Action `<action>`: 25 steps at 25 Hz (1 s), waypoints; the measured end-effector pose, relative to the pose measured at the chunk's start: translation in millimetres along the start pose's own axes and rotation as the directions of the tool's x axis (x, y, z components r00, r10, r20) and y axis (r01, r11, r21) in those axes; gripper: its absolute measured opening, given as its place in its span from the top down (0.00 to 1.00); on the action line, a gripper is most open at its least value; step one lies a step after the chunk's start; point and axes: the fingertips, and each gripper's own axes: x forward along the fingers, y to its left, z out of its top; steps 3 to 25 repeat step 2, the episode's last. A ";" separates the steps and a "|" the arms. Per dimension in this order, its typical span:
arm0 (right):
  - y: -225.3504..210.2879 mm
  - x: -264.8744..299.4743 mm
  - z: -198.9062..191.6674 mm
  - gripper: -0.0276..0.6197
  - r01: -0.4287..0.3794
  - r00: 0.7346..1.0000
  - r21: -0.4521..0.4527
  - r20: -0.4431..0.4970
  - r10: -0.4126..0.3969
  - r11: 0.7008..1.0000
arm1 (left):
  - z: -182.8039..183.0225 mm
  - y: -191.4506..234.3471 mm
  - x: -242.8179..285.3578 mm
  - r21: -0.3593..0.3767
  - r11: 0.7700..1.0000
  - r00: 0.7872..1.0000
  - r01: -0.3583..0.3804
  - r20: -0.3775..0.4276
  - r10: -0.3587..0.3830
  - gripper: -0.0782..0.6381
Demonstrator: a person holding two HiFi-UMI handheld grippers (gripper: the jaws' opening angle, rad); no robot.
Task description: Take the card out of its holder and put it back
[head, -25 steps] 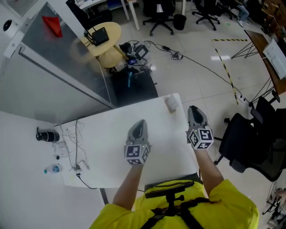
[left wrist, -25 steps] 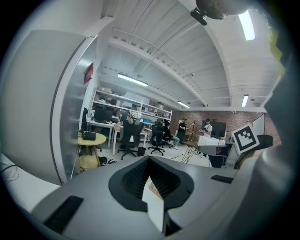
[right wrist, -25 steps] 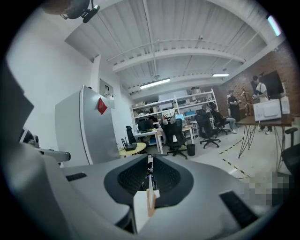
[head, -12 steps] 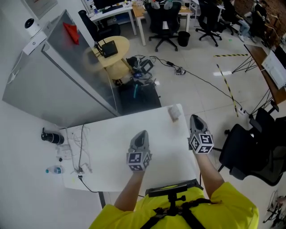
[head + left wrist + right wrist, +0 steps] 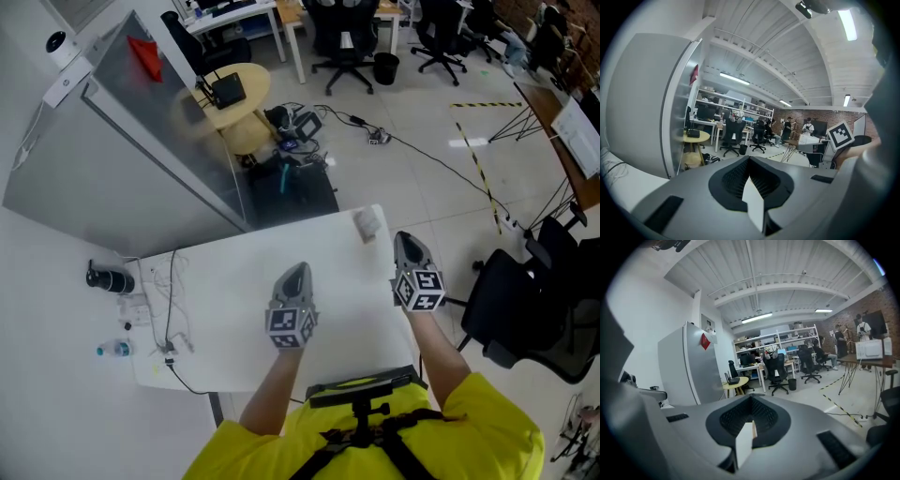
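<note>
On the white tabletop (image 5: 234, 309) the left claw (image 5: 296, 272) hovers over the middle, clenched with nothing between its jaws, and the right claw (image 5: 406, 242) hangs over the right edge, clenched and empty too. The pale card holder (image 5: 367, 222) sits at the far right corner, touched by neither, at about two o'clock from the left claw and ten o'clock from the right; the card is too small to tell apart from it. Loose cables (image 5: 169, 305) lie at nine o'clock, well apart.
</note>
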 end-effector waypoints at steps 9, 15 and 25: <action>-3.2 6.1 -3.4 0.95 0.001 1.000 -0.006 -0.011 -0.002 1.000 | -0.3 -1.2 2.4 0.000 1.000 1.000 0.003 -0.001 -0.003 0.88; -3.2 6.1 -3.4 0.95 0.001 1.000 -0.006 -0.011 -0.002 1.000 | -0.3 -1.2 2.4 0.000 1.000 1.000 0.003 -0.001 -0.003 0.88; -3.2 6.1 -3.4 0.95 0.001 1.000 -0.006 -0.011 -0.002 1.000 | -0.3 -1.2 2.4 0.000 1.000 1.000 0.003 -0.001 -0.003 0.88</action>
